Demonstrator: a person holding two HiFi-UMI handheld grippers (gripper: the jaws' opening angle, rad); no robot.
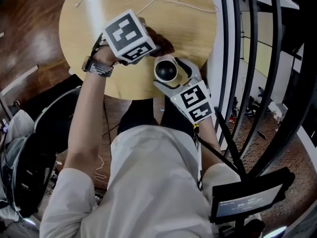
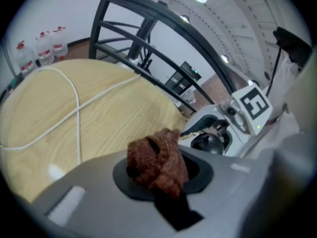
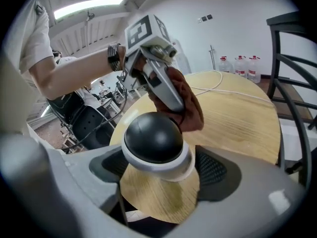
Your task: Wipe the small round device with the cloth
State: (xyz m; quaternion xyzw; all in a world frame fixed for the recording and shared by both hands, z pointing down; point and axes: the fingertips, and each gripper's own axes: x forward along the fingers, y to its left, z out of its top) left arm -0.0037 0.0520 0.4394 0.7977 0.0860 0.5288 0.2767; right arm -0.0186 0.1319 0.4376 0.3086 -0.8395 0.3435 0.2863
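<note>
Glossy black-domed device (image 3: 153, 139), crumpled fuzzy brown cloth (image 2: 157, 161)

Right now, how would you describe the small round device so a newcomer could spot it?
Find the round wooden table; at its near edge the right gripper holds the small round device between its fingers. It is a glossy black dome on a white ring base, unlike the crumpled brown cloth the left gripper holds beside it.

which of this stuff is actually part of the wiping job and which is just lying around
Job:
cloth, clamped in the left gripper
small round device, clamped in the right gripper

Lying about:
white cable on the table
water bottles by the wall
</note>
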